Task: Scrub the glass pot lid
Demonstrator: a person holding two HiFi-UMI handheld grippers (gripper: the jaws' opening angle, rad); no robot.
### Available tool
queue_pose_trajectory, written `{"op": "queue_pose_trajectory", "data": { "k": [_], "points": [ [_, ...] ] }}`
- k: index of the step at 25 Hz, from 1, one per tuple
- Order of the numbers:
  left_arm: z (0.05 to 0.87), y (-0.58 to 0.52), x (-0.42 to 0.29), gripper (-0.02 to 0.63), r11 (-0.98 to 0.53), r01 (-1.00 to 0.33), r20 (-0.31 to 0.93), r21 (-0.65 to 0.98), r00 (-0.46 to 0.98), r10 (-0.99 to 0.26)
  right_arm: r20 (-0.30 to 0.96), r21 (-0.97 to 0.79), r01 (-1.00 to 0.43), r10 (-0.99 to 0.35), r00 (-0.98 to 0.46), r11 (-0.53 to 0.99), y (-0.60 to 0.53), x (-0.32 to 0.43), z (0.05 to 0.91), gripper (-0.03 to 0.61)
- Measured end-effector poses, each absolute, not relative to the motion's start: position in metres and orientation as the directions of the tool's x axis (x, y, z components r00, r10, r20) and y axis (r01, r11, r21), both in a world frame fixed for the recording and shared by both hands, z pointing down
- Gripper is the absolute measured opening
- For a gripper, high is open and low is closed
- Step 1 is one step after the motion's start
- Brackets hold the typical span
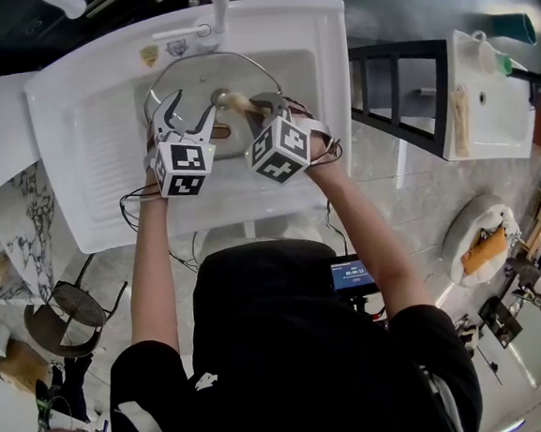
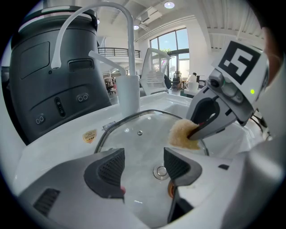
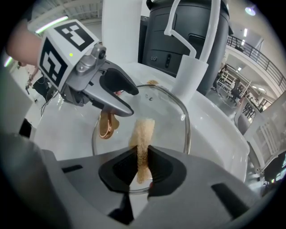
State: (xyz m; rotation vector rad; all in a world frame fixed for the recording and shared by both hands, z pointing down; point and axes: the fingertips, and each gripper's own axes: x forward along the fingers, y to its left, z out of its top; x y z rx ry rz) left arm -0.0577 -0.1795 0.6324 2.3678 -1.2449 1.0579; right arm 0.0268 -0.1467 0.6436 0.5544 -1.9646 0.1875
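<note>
The glass pot lid (image 1: pixel 239 67) lies in the basin of the white sink (image 1: pixel 84 132), just below the faucet (image 1: pixel 217 3), which stands at 12 o'clock on the sink's rim. In the head view both tongs reach over the lid from 6 o'clock. My left gripper (image 1: pixel 189 114) is over its 9 o'clock half and my right gripper (image 1: pixel 253 106) over its 3 o'clock half.

In the right gripper view, the right gripper (image 3: pixel 143 163) has its jaws closed tight on a tan scrubbing sponge (image 3: pixel 144 134). The sponge stands on edge between the pads and sticks out toward 12 o'clock over the glass. The lid (image 3: pixel 170 112) spreads out beyond the jaw tips. Its metal rim curves round from 9 o'clock through 12 to 3 o'clock.

In the left gripper view, the left gripper (image 2: pixel 144 167) has its jaws well apart, with nothing pinched between them. Through the gap I see only the glass of the lid (image 2: pixel 134 129). The lid's gold knob (image 2: pixel 171 190) peeks out just beside the right-hand jaw at about 5 o'clock, and I cannot tell whether it touches that jaw. The right gripper view puts that knob (image 3: pixel 106 125) right under the left gripper (image 3: pixel 131 102).

From the left gripper, the sponge (image 2: pixel 182 134) sits at about 1 o'clock, clamped in the right gripper (image 2: pixel 196 129) and lying close against the lid near its rim.
</note>
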Motion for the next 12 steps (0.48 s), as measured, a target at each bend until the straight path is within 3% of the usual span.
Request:
{"op": "queue_pose_trajectory", "data": {
  "k": [12],
  "points": [
    [0.631,-0.180,-0.057,0.264,-0.594,-0.798,0.708,-0.100,0.362,-0.606,0.923,0.045,-0.408,-0.194,-0.332,0.912,-0.109,0.031,0.666,0.032]
  ]
}}
